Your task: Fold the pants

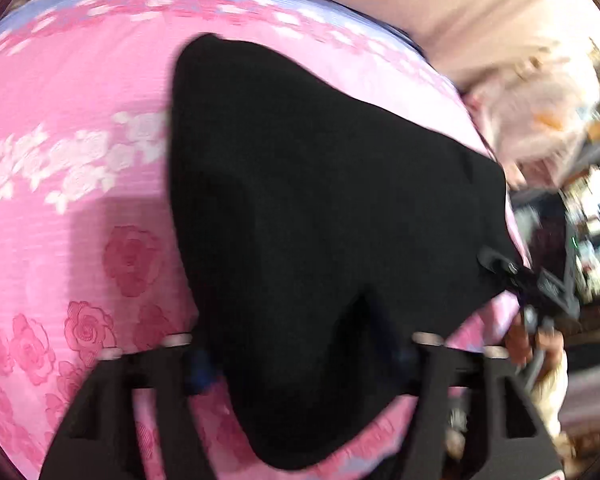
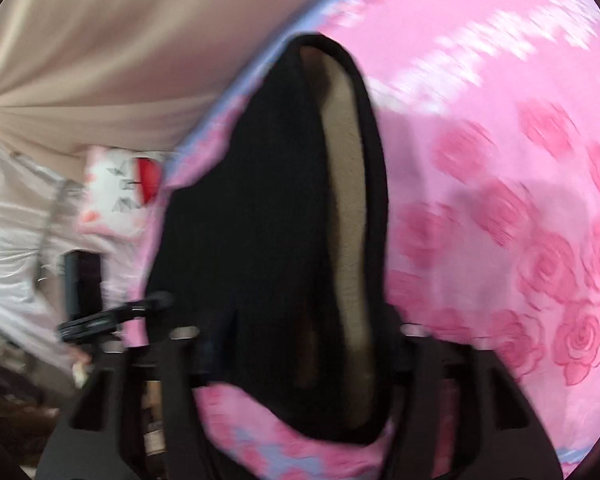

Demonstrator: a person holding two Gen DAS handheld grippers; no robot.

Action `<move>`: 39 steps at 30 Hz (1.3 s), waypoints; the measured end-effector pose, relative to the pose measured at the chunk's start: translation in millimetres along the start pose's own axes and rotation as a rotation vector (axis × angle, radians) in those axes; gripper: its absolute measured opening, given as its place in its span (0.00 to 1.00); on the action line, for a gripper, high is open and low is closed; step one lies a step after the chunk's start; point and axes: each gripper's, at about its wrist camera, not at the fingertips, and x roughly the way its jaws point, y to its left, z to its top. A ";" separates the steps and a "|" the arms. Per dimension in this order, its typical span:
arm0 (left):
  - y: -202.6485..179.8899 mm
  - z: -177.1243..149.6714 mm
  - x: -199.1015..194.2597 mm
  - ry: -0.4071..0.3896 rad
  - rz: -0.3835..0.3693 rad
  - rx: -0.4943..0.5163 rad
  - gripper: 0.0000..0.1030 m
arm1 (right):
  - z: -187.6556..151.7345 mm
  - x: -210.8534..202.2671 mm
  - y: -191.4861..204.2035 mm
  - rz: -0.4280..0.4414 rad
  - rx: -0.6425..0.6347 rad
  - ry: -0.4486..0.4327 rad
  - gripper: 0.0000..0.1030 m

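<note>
Black pants [image 1: 320, 220] of soft knit fabric lie on a pink bedsheet printed with red roses [image 1: 80, 184], near the bed's edge where a lilac border runs. In the right wrist view their waist end gapes and shows a beige lining [image 2: 346, 208]. To one side of the pants the sheet is bare and wide; on the other side the bed soon ends, and beyond it hangs a beige curtain [image 2: 100, 60], with a white printed pillow [image 2: 116, 196] below.

The left gripper [image 1: 304, 356] has its fingers spread apart with the black cloth between them; pictures are blurred, so I cannot tell if the pads press it. The right gripper [image 2: 300, 356] stands likewise, fingers apart around the waist end.
</note>
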 end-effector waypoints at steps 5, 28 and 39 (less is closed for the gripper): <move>-8.2 -2.7 1.2 -0.020 -0.024 0.050 0.39 | 1.1 3.1 7.1 0.039 0.016 -0.002 0.32; -85.4 162.6 -136.8 -0.597 0.203 0.358 0.19 | 171.6 -14.7 186.3 0.093 -0.471 -0.400 0.30; 17.7 247.0 32.9 -0.397 0.375 0.250 0.20 | 231.0 154.6 62.5 0.007 -0.214 -0.157 0.30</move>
